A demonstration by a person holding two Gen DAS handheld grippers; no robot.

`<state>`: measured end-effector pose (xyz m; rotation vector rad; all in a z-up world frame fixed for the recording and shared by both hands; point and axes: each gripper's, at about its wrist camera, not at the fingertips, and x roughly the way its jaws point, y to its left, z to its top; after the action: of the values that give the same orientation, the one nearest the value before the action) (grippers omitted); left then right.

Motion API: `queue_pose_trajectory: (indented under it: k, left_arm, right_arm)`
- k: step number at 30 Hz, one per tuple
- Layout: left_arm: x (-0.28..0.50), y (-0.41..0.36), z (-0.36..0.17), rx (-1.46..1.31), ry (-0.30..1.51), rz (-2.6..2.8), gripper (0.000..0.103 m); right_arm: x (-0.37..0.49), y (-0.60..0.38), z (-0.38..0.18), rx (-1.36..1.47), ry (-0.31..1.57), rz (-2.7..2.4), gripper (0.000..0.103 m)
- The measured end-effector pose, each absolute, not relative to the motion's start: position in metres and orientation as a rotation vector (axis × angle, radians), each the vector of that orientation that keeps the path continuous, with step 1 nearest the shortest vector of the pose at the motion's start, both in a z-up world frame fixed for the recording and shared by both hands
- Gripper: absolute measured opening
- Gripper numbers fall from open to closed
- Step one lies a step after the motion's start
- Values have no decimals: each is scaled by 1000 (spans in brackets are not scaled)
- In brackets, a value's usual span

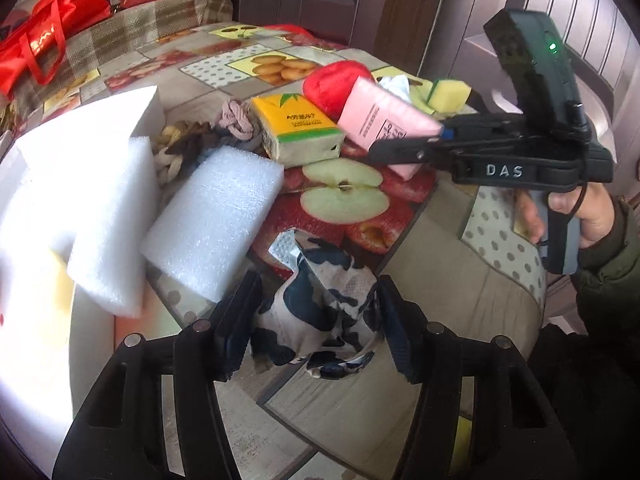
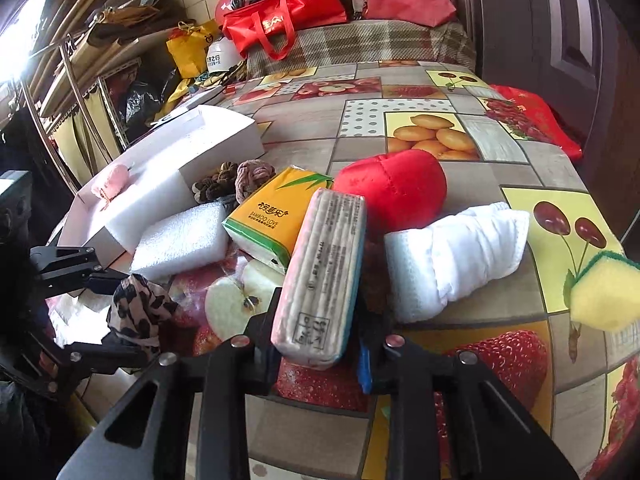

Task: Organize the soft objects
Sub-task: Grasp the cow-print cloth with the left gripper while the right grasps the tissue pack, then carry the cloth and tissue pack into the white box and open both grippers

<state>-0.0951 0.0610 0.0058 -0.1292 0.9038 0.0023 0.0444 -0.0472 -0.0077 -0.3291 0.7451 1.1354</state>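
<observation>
- Right gripper (image 2: 320,344) is clenched on the pink tissue pack (image 2: 320,276), long axis toward 12 o'clock; white box (image 2: 224,136) lies at 10 o'clock.
- Left gripper (image 1: 316,320) grasps the patterned cloth (image 1: 320,304) above the counter (image 1: 440,280), nearer the box.

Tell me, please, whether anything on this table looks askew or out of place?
Yes. One white foam block leans half out of the white box over its edge, and a second foam block lies tilted against it on the tablecloth. The yellow tissue pack sits crooked, propped on the pile rather than flat.
</observation>
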Motion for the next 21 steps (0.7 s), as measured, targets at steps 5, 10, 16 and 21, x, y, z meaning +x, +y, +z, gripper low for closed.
queue_pose_trajectory:
  k: [5, 10, 16, 21]
  left_arm:
    - [-100, 52, 10, -67, 863, 0, 35]
    - [-131, 49, 32, -29, 655, 46, 35]
    - [-168, 67, 48, -64, 460, 188, 35]
    - [-184, 90, 50, -122, 397, 288, 35]
  right_arm:
    - [40, -57, 4, -268, 683, 1140, 29]
    - [21, -66, 34, -127, 491, 1170, 29]
    - [-5, -50, 36, -104, 358, 1181, 29]
    - [-15, -38, 40, -109, 334, 1178, 29]
